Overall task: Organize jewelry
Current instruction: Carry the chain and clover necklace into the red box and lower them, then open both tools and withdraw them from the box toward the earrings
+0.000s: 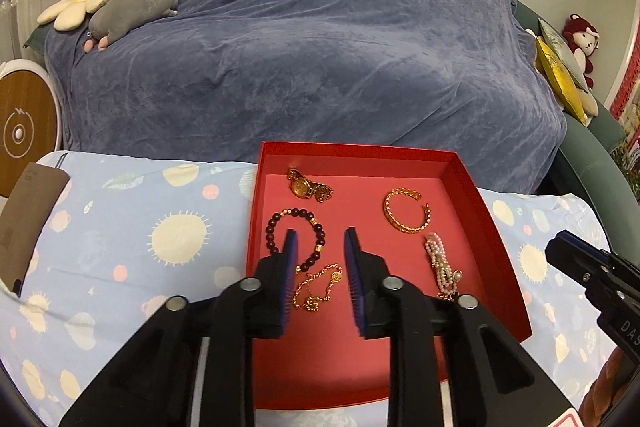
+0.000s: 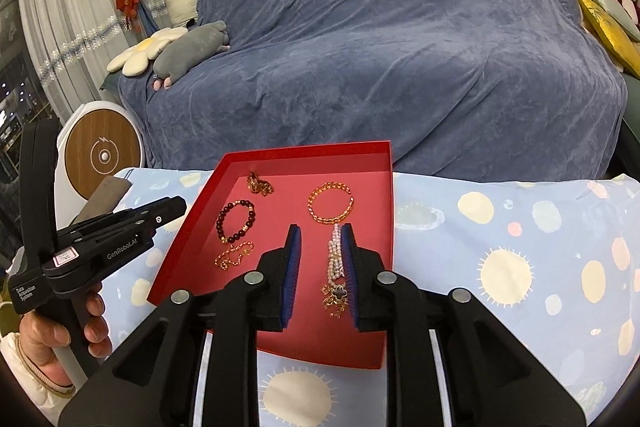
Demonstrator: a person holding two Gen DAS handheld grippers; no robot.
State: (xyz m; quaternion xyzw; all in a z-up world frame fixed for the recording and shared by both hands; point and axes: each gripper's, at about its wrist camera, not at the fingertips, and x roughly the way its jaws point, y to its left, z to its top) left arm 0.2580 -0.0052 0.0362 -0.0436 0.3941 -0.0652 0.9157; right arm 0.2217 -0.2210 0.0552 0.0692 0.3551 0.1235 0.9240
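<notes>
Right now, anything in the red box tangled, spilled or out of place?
Nothing spilled: all five pieces lie inside the red box. Only the thin gold chain lies bunched in loose loops, and the pearl strands lie clumped together.

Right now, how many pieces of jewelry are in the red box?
5: gold watch far left, gold cuff bracelet far right, dark bead bracelet middle left, gold chain near left, pearl strand near right.

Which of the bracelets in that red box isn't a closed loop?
The gold chain-link cuff, toward the far right of the red box. Its ring has a gap on one side, while the dark beaded bracelet forms a full closed circle.
</notes>
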